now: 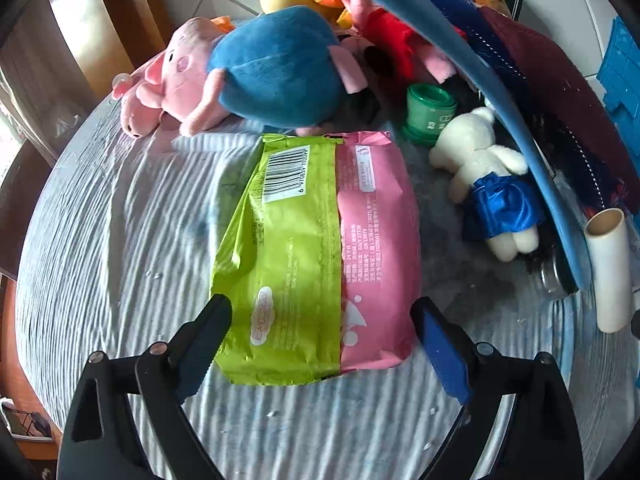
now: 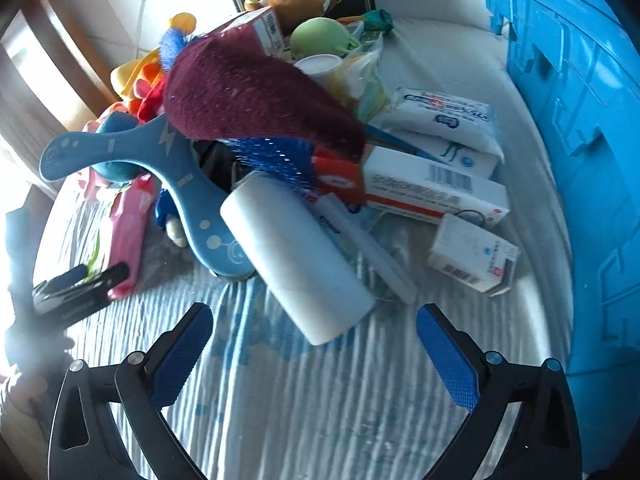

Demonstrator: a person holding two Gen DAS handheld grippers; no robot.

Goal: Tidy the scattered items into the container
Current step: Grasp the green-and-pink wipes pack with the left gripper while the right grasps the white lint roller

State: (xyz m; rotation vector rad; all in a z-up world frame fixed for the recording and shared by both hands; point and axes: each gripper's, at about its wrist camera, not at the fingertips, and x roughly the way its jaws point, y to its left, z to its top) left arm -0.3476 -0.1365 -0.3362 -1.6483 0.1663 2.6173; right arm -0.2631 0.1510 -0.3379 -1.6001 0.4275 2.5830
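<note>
On the striped cloth, the left gripper is standing wide apart around the green-pink packet, pads not pressing, while the right gripper is hovering apart before the white roll, beside the blue crate.

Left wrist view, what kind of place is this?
Probably a home room: a pink plush pig in blue, a green and pink wipes packet, a striped cloth-covered surface.

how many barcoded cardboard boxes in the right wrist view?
3: red-striped box mid-pile, small box nearest the blue crate, maroon box at the back under the plush. More may be buried.
</note>
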